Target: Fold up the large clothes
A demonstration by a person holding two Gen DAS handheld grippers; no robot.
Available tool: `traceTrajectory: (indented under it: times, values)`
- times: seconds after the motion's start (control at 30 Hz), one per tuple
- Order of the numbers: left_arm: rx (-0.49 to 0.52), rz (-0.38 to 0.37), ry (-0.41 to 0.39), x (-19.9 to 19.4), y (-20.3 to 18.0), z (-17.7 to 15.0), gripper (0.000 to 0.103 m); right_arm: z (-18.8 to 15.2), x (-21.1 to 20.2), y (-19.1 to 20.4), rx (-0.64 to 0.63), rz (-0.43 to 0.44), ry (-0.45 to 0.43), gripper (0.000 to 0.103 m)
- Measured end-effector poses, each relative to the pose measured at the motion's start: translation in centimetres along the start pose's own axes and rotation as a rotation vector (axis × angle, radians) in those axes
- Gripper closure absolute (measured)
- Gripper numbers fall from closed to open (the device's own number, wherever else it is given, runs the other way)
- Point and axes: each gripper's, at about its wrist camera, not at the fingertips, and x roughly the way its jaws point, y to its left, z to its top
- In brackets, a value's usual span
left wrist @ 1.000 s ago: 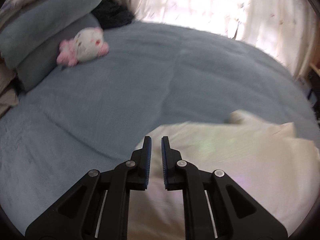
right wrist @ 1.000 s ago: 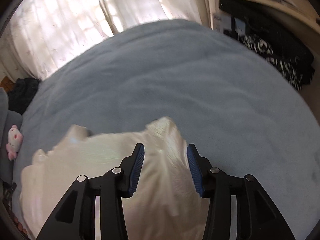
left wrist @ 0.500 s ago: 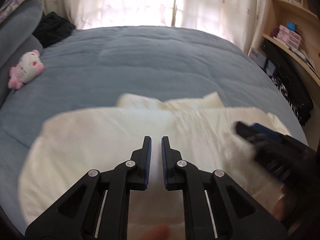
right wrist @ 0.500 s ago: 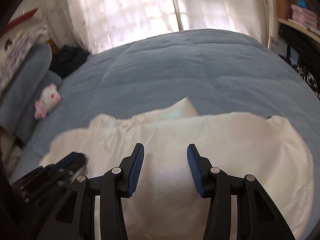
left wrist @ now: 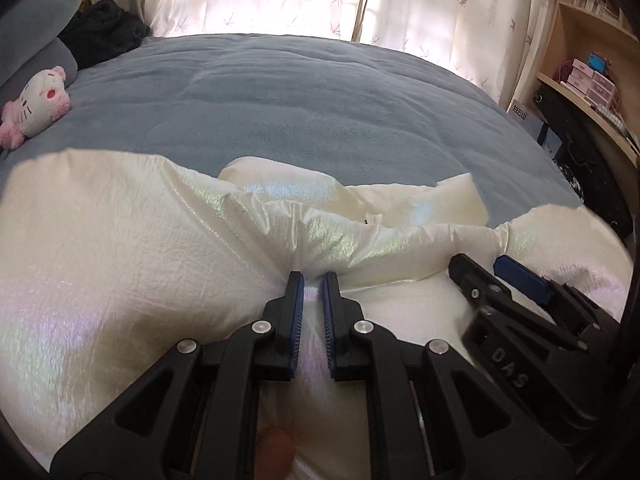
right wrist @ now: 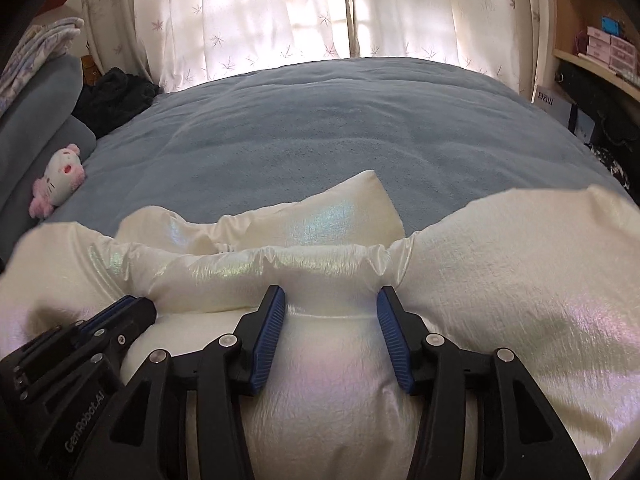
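Left wrist view shows the shimmery cream crinkled garment [left wrist: 132,264] spread across the blue fleece bedspread [left wrist: 320,112]. The left gripper [left wrist: 313,280] is nearly closed, pinching a gathered fold. The right gripper [right wrist: 331,300], just beside it, has just been widening; cloth lies between its jaws, seemingly unpressed. A pink-and-white plush toy [right wrist: 60,184] sits well apart.

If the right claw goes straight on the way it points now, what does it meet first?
Most likely the cream jacket itself: its puffy gathered edge lies directly ahead of the right claw, seemingly touching already. Beyond that is only the blue blanket.
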Motion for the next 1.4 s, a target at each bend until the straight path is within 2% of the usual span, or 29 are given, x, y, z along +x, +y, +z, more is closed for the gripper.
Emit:
traceTrajectory:
  times: [0.23, 0.47, 0.6, 0.7, 0.77, 0.97, 1.1, 1.2, 1.4]
  values:
    - [-0.003, -0.019, -0.021, 1.1, 0.2, -0.5, 0.095, -1.1, 2.3, -0.3, 0.014, 0.010, -0.034, 0.053]
    - [0.002, -0.018, -0.017, 2.0, 0.3, -0.5, 0.095, -1.5, 2.8, -0.7, 0.017, 0.021, -0.025, 0.053]
    - [0.007, -0.052, 0.021, 1.9, 1.2, 0.3, 0.096, -0.9, 3.1, -0.9, 0.002, 0.046, 0.008, 0.053]
    - [0.047, -0.046, 0.052, 1.0, 2.4, 1.2, 0.102, 0.1, 3.2, -1.3, -0.062, 0.082, 0.062, 0.053]
    - [0.073, -0.022, 0.045, 0.2, 3.7, 1.9, 0.102, 0.9, 2.8, -2.3, -0.091, 0.106, 0.080, 0.054]
    - [0.073, 0.033, 0.032, -1.9, 8.9, 2.9, 0.102, 3.1, 1.1, -8.8, -0.078, 0.051, 0.053, 0.056]
    - [0.067, 0.072, 0.021, -2.9, 12.1, 2.8, 0.102, 3.8, 0.9, -13.7, -0.026, -0.001, 0.042, 0.056]
    - [0.026, 0.060, 0.024, -2.9, 14.0, 2.3, 0.102, 3.5, 1.5, -17.0, 0.089, 0.039, 0.034, 0.056]
    - [0.041, 0.082, 0.008, -1.7, 13.9, 0.9, 0.102, 1.9, 2.4, -17.7, 0.113, 0.035, -0.010, 0.055]
